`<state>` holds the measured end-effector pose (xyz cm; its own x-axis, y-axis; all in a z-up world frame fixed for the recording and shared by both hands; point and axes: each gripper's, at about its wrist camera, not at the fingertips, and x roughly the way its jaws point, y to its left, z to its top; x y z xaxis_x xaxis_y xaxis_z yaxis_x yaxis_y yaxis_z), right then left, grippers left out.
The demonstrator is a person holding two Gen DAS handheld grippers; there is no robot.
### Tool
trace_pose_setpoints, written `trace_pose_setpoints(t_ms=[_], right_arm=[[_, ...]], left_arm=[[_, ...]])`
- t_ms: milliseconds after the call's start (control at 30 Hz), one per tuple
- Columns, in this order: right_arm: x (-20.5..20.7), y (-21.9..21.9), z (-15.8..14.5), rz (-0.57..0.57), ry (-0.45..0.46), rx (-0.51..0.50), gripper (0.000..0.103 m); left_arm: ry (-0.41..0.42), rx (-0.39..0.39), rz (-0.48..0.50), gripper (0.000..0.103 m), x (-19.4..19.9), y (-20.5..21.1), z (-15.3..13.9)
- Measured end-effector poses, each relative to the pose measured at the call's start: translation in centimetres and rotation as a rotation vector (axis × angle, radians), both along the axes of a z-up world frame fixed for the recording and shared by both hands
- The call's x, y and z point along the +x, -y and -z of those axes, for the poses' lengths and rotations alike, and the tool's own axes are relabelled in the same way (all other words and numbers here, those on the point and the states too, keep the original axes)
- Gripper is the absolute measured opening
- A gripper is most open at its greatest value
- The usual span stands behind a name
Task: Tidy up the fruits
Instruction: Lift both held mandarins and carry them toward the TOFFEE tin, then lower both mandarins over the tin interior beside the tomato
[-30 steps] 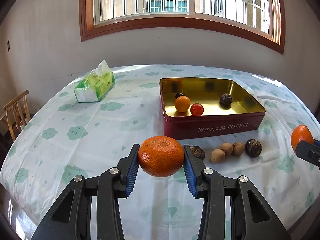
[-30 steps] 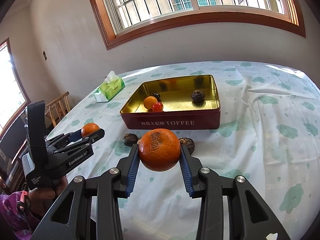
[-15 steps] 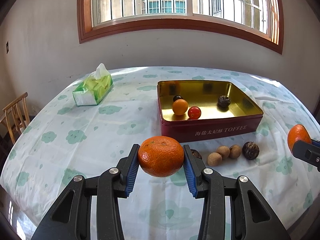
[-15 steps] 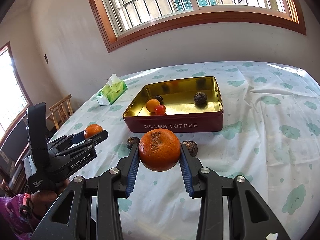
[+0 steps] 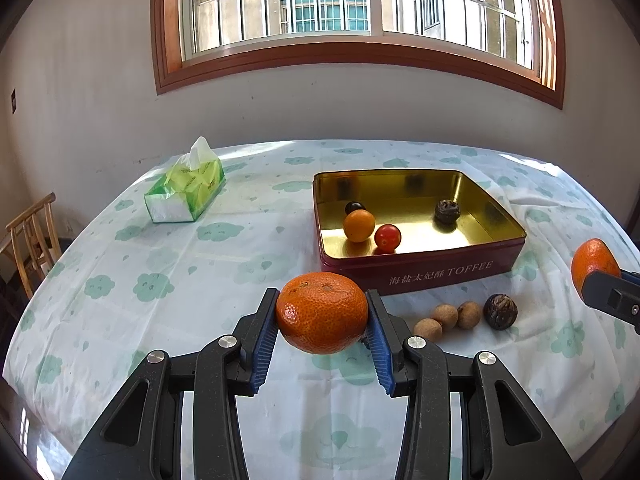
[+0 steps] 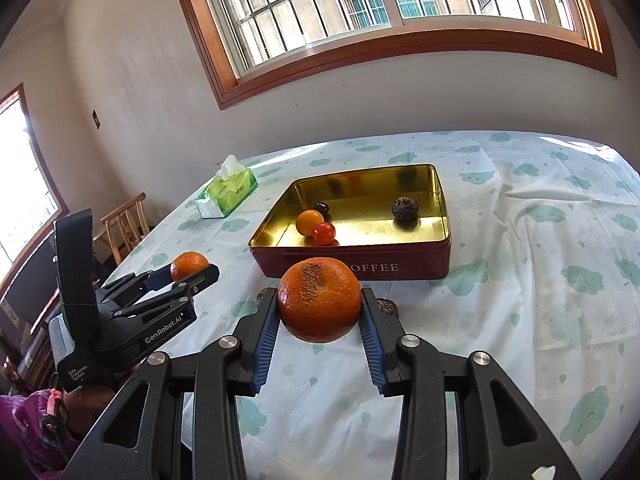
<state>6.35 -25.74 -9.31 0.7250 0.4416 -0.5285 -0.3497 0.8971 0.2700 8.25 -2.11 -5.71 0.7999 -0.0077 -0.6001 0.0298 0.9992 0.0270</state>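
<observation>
above the near edge of the tabletop (image 5: 120,264), short of the toffee tin (image 5: 436,270), each tool pinches a mandarin clear of the cloth — the left tool (image 5: 322,334) its smooth mandarin (image 5: 322,312), the right tool (image 6: 319,322) a scuffed mandarin (image 6: 319,298). judged step: carrying both to the tin, which already holds a few small fruits. next move calls for reaching over the front wall, lowering, then spreading the pads without knocking the cherry tomato (image 5: 387,237). only the left view shows the longans (image 5: 444,316) loose before the tin; only the right view shows the person's hand (image 6: 86,398) under the left tool.
</observation>
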Motion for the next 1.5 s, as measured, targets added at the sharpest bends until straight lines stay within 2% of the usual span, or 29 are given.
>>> trace_pose_setpoints(t_ms=[1500], right_arm=[[4.7, 0.0, -0.6, 0.000, 0.015, 0.011, 0.036]], left_arm=[[0.009, 0.035, 0.025, 0.043, 4.1, 2.2, -0.8]])
